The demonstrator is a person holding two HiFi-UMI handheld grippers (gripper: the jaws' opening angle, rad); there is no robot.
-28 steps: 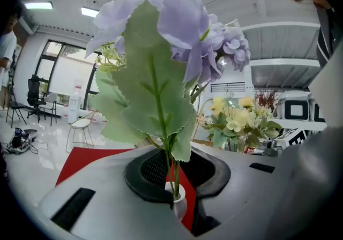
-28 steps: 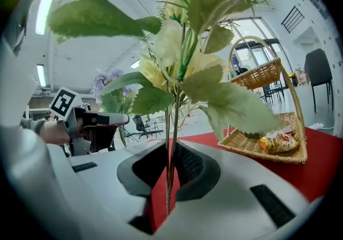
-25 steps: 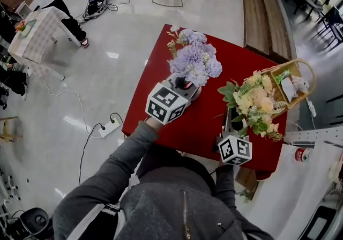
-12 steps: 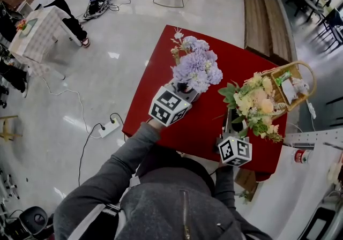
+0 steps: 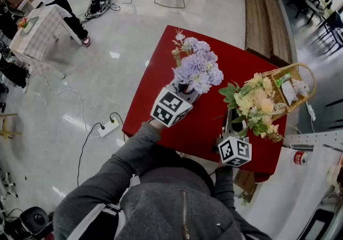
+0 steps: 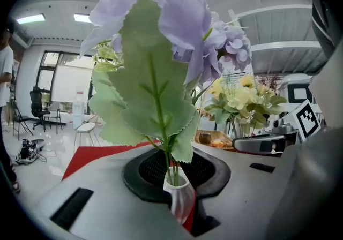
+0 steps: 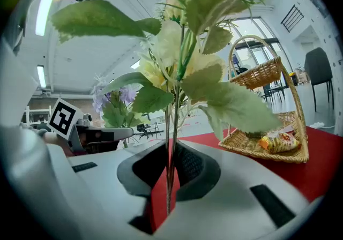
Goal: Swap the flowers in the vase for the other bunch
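Observation:
A bunch of purple flowers (image 5: pixel 197 67) stands with its stems in a small white vase (image 6: pixel 179 195). My left gripper (image 5: pixel 184 90) is shut on that vase, above the left part of the red table (image 5: pixel 211 121). The flowers hide the vase in the head view. The yellow bunch (image 5: pixel 255 102) with green leaves is upright above the table's right part, and my right gripper (image 5: pixel 230 120) is shut on its thin stems (image 7: pixel 170 172). The two bunches stand side by side, apart.
A wicker basket (image 5: pixel 292 84) with small packets stands at the table's right edge, close behind the yellow bunch. A wooden bench (image 5: pixel 265 16) lies beyond the table. A power strip and cable (image 5: pixel 107 126) lie on the floor at the left.
The left gripper with the vase and purple flowers has shifted slightly to the right. The right gripper and yellow bunch have stayed in place.

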